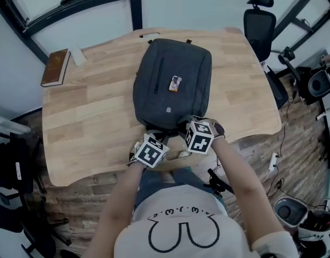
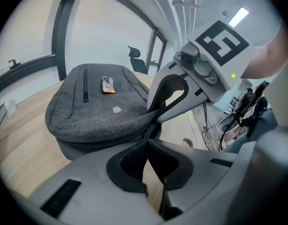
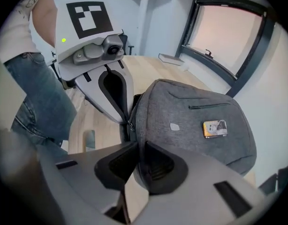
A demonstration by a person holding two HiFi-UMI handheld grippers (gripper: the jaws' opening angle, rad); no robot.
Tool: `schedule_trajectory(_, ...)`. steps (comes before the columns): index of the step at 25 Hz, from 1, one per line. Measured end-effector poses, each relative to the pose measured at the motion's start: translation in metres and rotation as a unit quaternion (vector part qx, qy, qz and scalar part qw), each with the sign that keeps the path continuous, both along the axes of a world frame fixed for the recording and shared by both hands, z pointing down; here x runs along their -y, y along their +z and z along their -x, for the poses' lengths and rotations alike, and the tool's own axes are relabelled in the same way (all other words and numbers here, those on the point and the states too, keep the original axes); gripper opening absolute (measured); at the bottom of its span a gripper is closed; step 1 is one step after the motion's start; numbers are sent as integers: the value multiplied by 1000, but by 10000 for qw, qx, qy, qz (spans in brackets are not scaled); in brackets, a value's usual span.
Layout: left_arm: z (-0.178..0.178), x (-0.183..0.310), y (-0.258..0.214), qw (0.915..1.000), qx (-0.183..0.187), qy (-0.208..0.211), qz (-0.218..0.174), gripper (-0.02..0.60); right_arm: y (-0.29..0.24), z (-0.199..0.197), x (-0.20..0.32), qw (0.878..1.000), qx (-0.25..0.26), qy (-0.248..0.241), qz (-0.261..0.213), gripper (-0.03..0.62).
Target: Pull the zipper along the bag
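A grey backpack [image 1: 173, 85] lies flat on the wooden table [image 1: 90, 117], with a small picture tag [image 1: 175, 83] on top. Both grippers sit at its near end. My left gripper [image 1: 156, 134] is shut, its tips pinched at the small zipper pull [image 3: 130, 125] on the bag's side seam. In the left gripper view its jaws [image 2: 146, 144] meet right at that seam. Just to its right, my right gripper [image 1: 187, 124] is shut on the bag's edge. In the right gripper view, grey fabric [image 3: 195, 121] runs in between its pads [image 3: 137, 146].
A brown book [image 1: 56, 67] and a small white object [image 1: 77, 56] lie at the table's far left corner. An office chair [image 1: 259, 23] stands beyond the right side. The person's torso is close against the table's near edge.
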State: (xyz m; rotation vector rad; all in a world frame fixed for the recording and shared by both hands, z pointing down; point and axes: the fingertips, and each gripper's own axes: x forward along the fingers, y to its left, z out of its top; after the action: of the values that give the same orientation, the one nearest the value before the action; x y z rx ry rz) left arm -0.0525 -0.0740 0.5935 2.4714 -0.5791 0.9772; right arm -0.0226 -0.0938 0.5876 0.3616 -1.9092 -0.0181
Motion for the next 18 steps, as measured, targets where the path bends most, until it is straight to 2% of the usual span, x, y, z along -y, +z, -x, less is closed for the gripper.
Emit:
schedule_trajectory(4,7,4,-1,9996,225,65,-156,17,-2,-5,0,9998,111,142,111,104)
schedule_trajectory(9,35,11,0,9992,318,139,-191,17,-2,-10,-2,9996,140,197,141,104)
schedule_trajectory(18,78,34,5,9950,801,438,-397,17,-1,-10,-2,9993,117,186,288,104)
